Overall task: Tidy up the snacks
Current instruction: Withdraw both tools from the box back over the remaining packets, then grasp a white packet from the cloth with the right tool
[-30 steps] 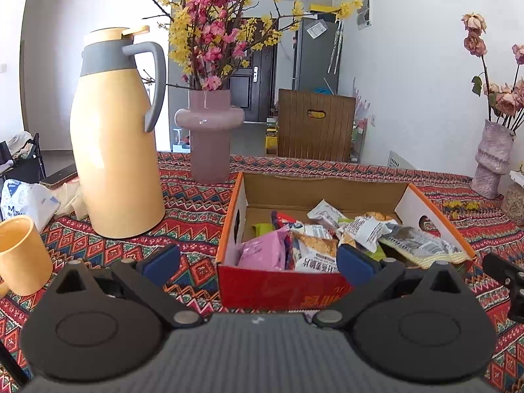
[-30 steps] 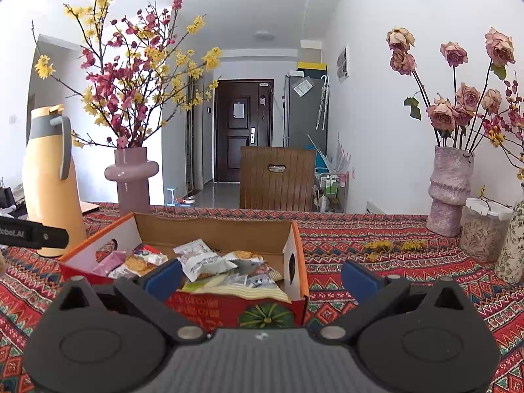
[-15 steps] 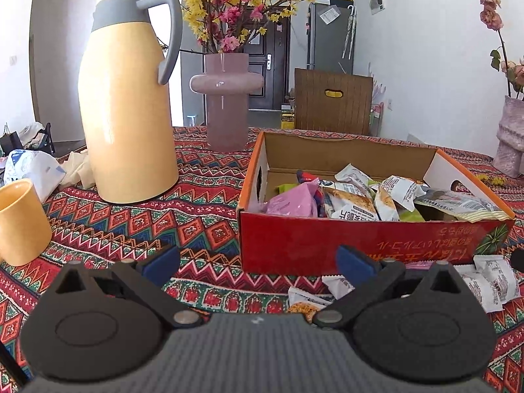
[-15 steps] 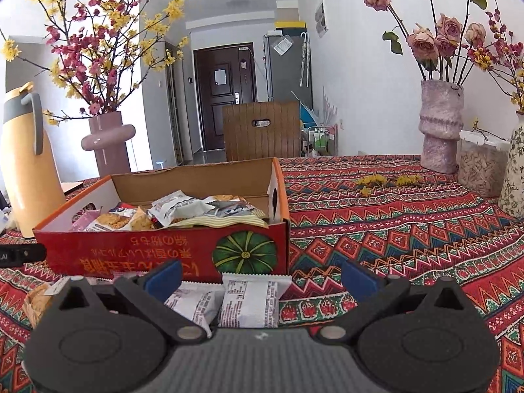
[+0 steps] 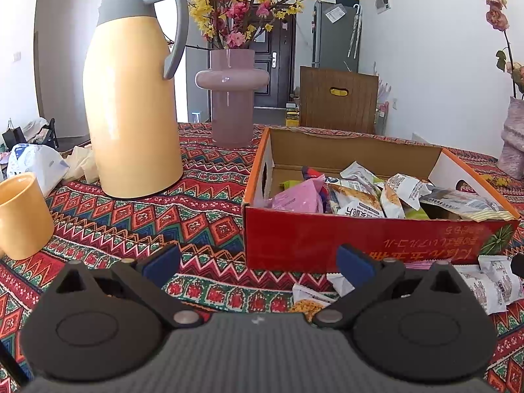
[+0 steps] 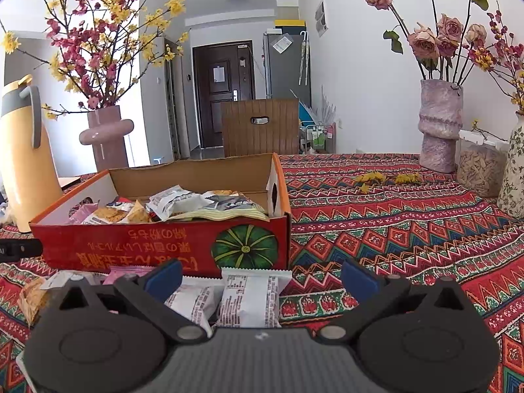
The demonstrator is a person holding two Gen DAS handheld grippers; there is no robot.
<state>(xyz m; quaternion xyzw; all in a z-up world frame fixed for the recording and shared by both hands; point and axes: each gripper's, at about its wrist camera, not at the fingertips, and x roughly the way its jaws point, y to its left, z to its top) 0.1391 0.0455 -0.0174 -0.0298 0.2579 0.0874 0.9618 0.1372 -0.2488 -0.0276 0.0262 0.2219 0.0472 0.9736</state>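
Left hand-held gripper (image 5: 258,263): spread wide, nothing between the blue pads (image 5: 162,261), low over the patterned cloth of the counter (image 5: 196,216), just short of the near left corner of the red cardboard box (image 5: 360,242). Right hand-held gripper (image 6: 260,278): likewise spread wide and empty, aimed at the near wall of the same box, close to the printed green pumpkin (image 6: 249,245).

Box: open-topped, upright on the counter, orange-edged, brown inside, filled with assorted snack packets; pink packet (image 5: 299,198) at the left end, white printed packets (image 5: 406,186) and a larger striped pouch (image 5: 465,203) toward the right. Contents heaped to about rim height.

Loose snacks on the cloth in front of the box, outside it: two white wrapped packets (image 6: 250,298) side by side, directly between the right gripper's pads and touching or nearly touching the box wall; a pink packet (image 6: 122,273) just left of them, partly hidden behind the left pad; a crumpled yellowish packet (image 6: 31,294) farther left. From the left wrist view, a small packet with yellowish contents (image 5: 309,301) beside the right pad, and white packets (image 5: 491,285) farther right.

Surroundings: yellow thermos jug (image 5: 134,98) with grey handle left of the box, well apart from it; yellow cup (image 5: 23,216) at the left edge; mauve vase (image 5: 232,98) with blossom branches behind; textured vase with dried roses (image 6: 439,127) and a lidded container (image 6: 479,167) at the far right.
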